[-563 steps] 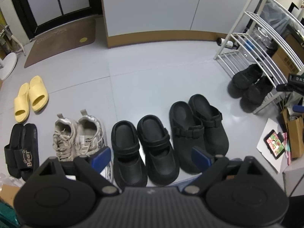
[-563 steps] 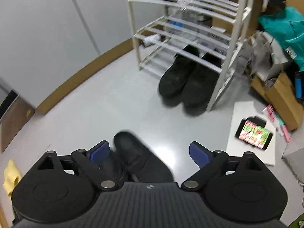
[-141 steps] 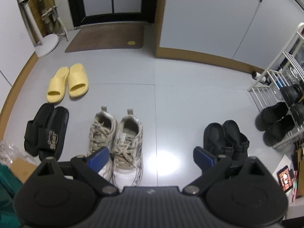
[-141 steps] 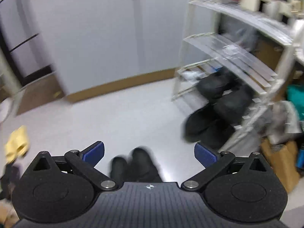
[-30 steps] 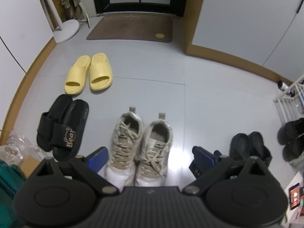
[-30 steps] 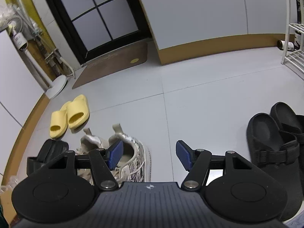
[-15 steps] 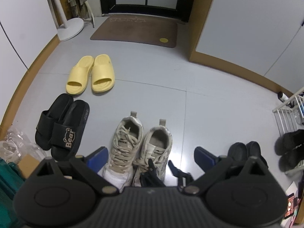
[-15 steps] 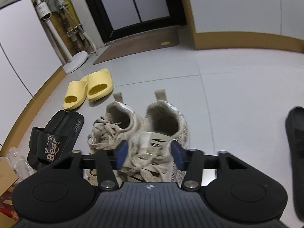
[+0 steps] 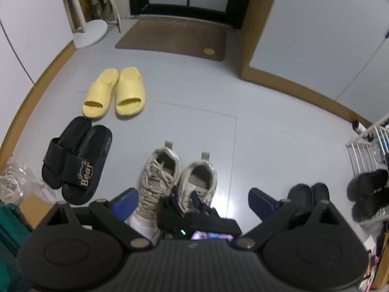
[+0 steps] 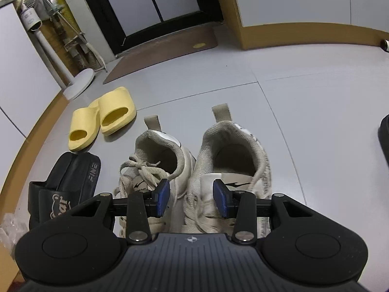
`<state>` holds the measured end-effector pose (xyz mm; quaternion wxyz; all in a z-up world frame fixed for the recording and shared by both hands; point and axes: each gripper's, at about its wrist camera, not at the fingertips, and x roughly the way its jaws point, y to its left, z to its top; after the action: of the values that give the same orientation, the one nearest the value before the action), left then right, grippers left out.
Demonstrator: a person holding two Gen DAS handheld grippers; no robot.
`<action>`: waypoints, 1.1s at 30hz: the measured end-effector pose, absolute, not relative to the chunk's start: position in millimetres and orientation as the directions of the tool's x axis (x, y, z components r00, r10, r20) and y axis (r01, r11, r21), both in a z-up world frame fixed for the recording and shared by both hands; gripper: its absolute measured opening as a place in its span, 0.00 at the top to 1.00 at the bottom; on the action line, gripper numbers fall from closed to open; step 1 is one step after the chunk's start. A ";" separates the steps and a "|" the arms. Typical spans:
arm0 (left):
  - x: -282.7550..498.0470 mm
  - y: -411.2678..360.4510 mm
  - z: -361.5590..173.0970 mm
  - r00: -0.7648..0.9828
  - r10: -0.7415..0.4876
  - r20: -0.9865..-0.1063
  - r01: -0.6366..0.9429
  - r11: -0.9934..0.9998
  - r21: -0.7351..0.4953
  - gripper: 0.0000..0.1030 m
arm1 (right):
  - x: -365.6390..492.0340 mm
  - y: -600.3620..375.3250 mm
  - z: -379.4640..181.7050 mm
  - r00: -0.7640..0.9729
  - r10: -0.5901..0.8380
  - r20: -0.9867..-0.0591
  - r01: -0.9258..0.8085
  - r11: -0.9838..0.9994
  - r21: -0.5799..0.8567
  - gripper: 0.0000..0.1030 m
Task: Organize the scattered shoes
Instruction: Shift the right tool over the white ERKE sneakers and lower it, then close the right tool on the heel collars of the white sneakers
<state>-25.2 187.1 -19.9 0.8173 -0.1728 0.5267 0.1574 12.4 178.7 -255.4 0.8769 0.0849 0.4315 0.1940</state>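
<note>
A pair of beige lace-up sneakers (image 10: 233, 146) stands on the grey floor, heels away from me. My right gripper (image 10: 190, 197) is low over them, its blue pads closed in on the two inner walls where the shoes meet. In the left wrist view the same sneakers (image 9: 160, 170) lie between the wide-open fingers of my left gripper (image 9: 193, 200), which hovers above and holds nothing. The right gripper (image 9: 184, 194) shows there as a dark shape on the sneakers' tongues. Black clogs (image 9: 308, 192) sit to the right.
Yellow slides (image 9: 116, 92) and black "Bear" slides (image 9: 75, 160) lie to the left. A white shoe rack (image 9: 364, 150) with black shoes (image 9: 369, 187) stands at the right edge. A brown doormat (image 9: 172, 39) and fan base (image 9: 90, 34) are farther off. A plastic bag (image 9: 14, 182) lies lower left.
My right gripper has come down onto the sneakers and its pads have drawn closer together over the last second. The left gripper has stayed open above the pair.
</note>
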 end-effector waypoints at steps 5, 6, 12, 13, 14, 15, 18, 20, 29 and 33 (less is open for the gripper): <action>-21.5 183.5 -19.6 0.399 0.070 -0.914 -0.431 0.894 -0.120 0.05 | 15.0 186.9 -258.1 0.551 0.393 -0.736 -0.243 0.920 0.309 0.52; -21.1 183.3 -19.5 0.400 0.071 -0.914 -0.431 0.894 -0.119 0.05 | 16.6 187.6 -258.7 0.554 0.388 -0.737 -0.235 0.922 0.308 0.52; -18.6 182.9 -19.8 0.400 0.069 -0.914 -0.429 0.895 -0.120 0.05 | 23.5 194.4 -264.0 0.561 0.355 -0.748 -0.189 0.935 0.301 0.51; -18.1 182.3 -19.8 0.400 0.068 -0.914 -0.427 0.896 -0.121 0.05 | 24.2 196.9 -266.2 0.558 0.347 -0.753 -0.181 0.937 0.298 0.51; -17.5 180.9 -20.1 0.400 0.065 -0.914 -0.424 0.897 -0.122 0.05 | 24.6 199.4 -268.4 0.556 0.342 -0.758 -0.176 0.939 0.294 0.51; -16.8 179.8 -20.4 0.400 0.063 -0.914 -0.421 0.899 -0.122 0.05 | 24.4 201.9 -270.7 0.552 0.340 -0.762 -0.179 0.940 0.290 0.52; -15.4 179.0 -22.4 0.394 0.062 -0.917 -0.418 0.901 -0.119 0.05 | 21.0 202.7 -276.9 0.546 0.343 -0.764 -0.188 0.939 0.287 0.54; -15.0 179.8 -22.9 0.392 0.060 -0.918 -0.422 0.898 -0.122 0.05 | 18.2 201.7 -280.9 0.544 0.347 -0.764 -0.194 0.938 0.288 0.55; -15.2 175.6 -22.5 0.399 0.051 -0.915 -0.413 0.902 -0.130 0.05 | 31.1 203.4 -292.9 0.472 0.380 -0.796 -0.211 0.925 0.316 0.55; -16.1 177.4 -23.1 0.399 0.055 -0.915 -0.419 0.899 -0.128 0.05 | 32.0 203.9 -293.0 0.455 0.379 -0.806 -0.221 0.925 0.310 0.55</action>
<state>-16.1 177.4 -23.1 0.8186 -0.1718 0.5285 0.1448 32.0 203.9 -293.0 0.8491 0.0804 0.4913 0.1766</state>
